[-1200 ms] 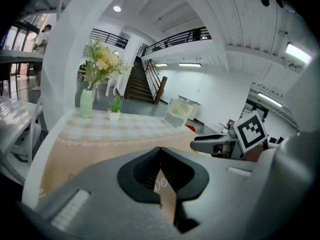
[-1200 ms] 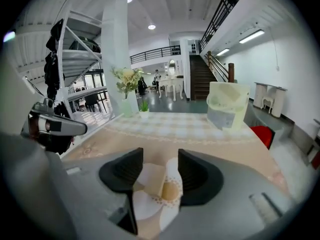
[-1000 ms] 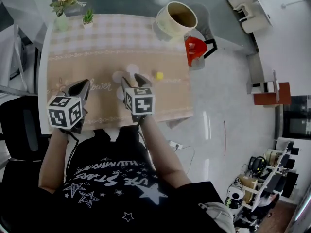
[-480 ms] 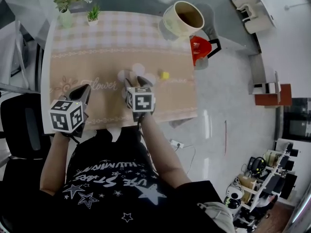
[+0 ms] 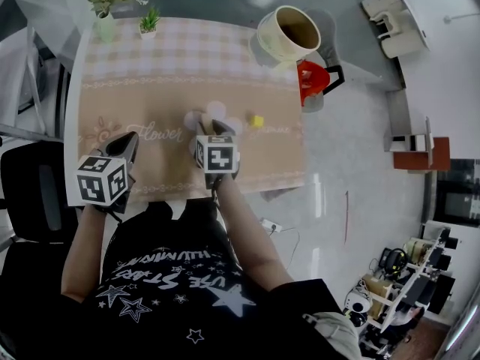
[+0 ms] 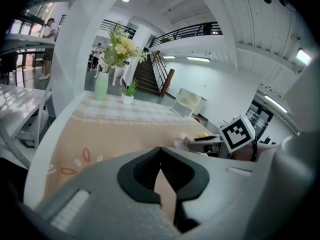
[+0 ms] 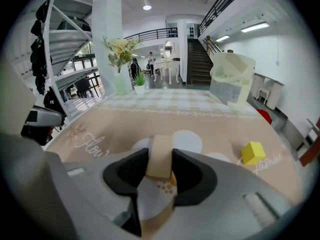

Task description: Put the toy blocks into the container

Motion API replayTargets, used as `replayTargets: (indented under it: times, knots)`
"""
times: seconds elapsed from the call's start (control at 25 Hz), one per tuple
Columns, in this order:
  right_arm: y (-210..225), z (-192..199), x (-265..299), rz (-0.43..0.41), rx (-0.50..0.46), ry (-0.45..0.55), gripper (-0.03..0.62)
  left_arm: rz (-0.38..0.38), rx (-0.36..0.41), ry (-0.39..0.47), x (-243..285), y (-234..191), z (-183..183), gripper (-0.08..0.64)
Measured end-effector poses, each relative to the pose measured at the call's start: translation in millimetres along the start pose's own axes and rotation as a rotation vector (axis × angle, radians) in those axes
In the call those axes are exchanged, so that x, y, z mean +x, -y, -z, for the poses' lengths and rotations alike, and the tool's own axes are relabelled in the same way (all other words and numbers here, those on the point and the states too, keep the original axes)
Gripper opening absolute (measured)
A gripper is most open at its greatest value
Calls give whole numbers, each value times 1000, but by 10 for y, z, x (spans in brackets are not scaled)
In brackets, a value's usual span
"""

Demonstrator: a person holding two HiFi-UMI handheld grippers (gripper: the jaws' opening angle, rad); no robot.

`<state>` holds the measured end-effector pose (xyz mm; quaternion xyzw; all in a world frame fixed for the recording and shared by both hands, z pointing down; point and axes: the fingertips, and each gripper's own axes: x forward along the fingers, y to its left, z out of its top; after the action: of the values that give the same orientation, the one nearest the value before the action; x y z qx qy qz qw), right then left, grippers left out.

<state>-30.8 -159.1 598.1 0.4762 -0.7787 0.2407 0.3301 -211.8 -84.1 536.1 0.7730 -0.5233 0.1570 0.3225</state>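
The tan block [image 7: 160, 156], judged light, rigid and probably wooden, is pinched across its flat sides by the right gripper [image 5: 213, 126], whose jaws have just been closing. The left gripper [image 6: 160, 151] is pressed together, empty.

The left gripper [image 5: 127, 144] sits at the near left, pointing away from the person and tilted down. Its jaws are together with nothing between them [image 6: 160, 151]. The right gripper [image 5: 212, 127] is further right and slightly farther out, angled down more steeply. Its jaws have just been closing, and the pads now press both sides of a beige block [image 7: 160, 156]. Both forearms, the left forearm [image 5: 82, 238] and the right forearm [image 5: 244, 227], reach forward from the torso.
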Motion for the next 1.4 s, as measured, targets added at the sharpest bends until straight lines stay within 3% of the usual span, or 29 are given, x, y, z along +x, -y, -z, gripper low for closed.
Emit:
replayTargets:
  times: [0.6, 1.4]
  knots:
    - [299, -740, -434, -52, -28, 146, 153, -17, 36, 80, 173, 267, -504, 9]
    - [1523, -1800, -862, -55, -25, 347, 153, -24, 111, 194, 758, 1023, -1520, 9]
